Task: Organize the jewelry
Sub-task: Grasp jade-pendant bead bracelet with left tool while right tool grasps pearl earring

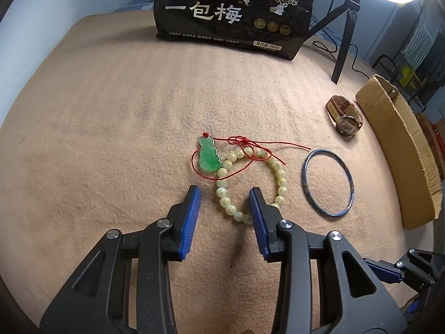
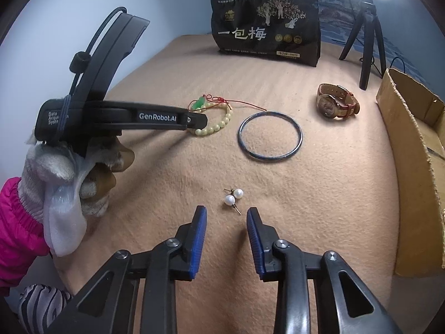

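In the left wrist view my left gripper [image 1: 224,194] is open, its blue pads straddling the near side of a pale bead bracelet [image 1: 279,179]. A green jade pendant [image 1: 208,156] on a red cord [image 1: 261,142] lies over the bracelet's far side. A dark bangle [image 1: 349,178] and a brown-strapped watch [image 1: 345,114] lie to the right. In the right wrist view my right gripper [image 2: 226,213] is open just short of two pearl earrings [image 2: 233,197]. The bangle [image 2: 299,135], watch [image 2: 335,104], bracelet [image 2: 215,128] and pendant [image 2: 198,103] lie beyond.
A beige blanket [image 1: 111,139] covers the surface. A black snack bag [image 1: 236,14] stands at the back. A cardboard box [image 2: 411,144] sits along the right edge, also shown in the left wrist view [image 1: 403,139]. A black tripod [image 2: 367,41] stands behind it.
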